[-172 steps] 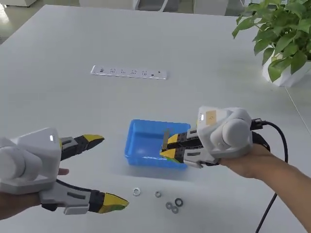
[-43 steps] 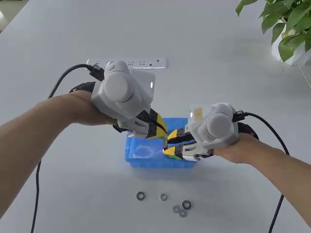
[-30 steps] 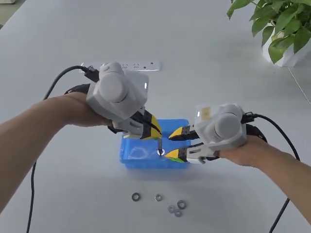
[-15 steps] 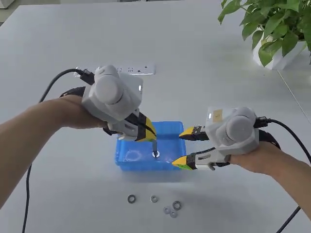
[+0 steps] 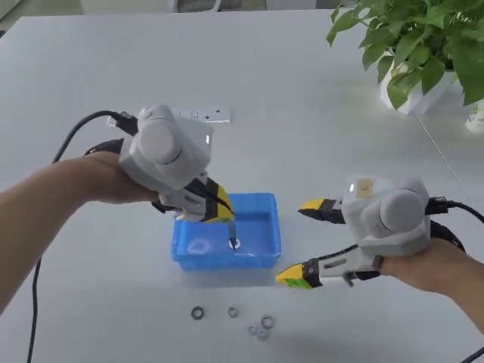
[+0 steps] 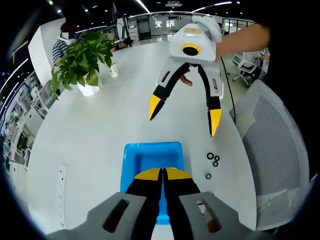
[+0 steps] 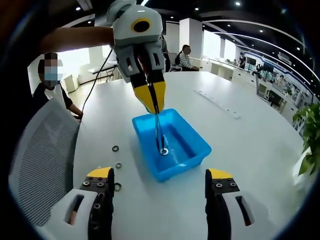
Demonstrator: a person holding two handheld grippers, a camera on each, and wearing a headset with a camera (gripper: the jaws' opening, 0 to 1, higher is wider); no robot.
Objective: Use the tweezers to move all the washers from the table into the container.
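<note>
Desk: pale grey, spans the whole head view.
Plant: potted, upper right corner.
Container: blue tray, centre of frame.
Left gripper: over the container's left half, fingers pressed together on the tweezers.
Right gripper: just right of the container, fingers spread wide, holding nothing.
Tweezers: point down into the container, with one washer at the tips.
Loose washers: two singles and a small cluster on the desk, lower centre, below the container.

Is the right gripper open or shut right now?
Open. The right gripper has its yellow-tipped jaws spread wide apart beside the blue container.
</note>
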